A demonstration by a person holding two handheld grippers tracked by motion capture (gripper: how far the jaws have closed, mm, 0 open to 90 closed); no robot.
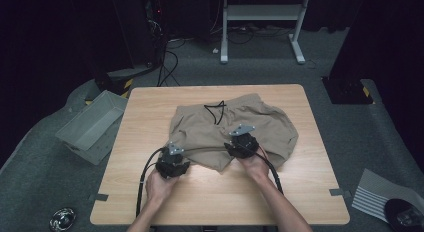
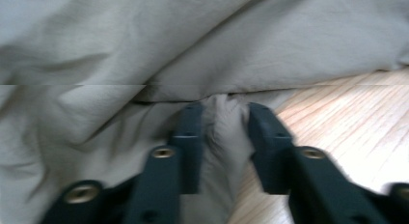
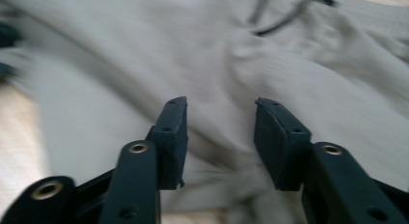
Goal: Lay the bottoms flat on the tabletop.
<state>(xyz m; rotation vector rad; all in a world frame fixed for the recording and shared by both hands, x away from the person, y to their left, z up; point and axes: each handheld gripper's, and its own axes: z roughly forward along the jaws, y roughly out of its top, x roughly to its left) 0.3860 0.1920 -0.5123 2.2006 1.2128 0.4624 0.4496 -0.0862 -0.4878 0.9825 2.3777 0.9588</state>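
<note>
A pair of khaki shorts (image 1: 260, 122) with a black drawstring (image 1: 216, 112) lies spread on the wooden table (image 1: 210, 197). My left gripper (image 1: 180, 154) is at the near left hem of the shorts. In the left gripper view, the left gripper (image 2: 225, 110) has a bunched fold of the khaki shorts (image 2: 96, 50) pinched between its two jaws, right at the cloth's edge. My right gripper (image 1: 240, 140) hovers over the near middle of the shorts. In the right gripper view, the right gripper (image 3: 220, 102) stands open above the fabric (image 3: 120, 55), with the drawstring (image 3: 279, 21) farther ahead.
A grey plastic bin (image 1: 92, 124) sits on the floor left of the table. A white metal frame (image 1: 262, 14) stands behind it. Striped papers (image 1: 380, 192) lie on the floor at the right, and a round shiny object (image 1: 62, 218) at the lower left.
</note>
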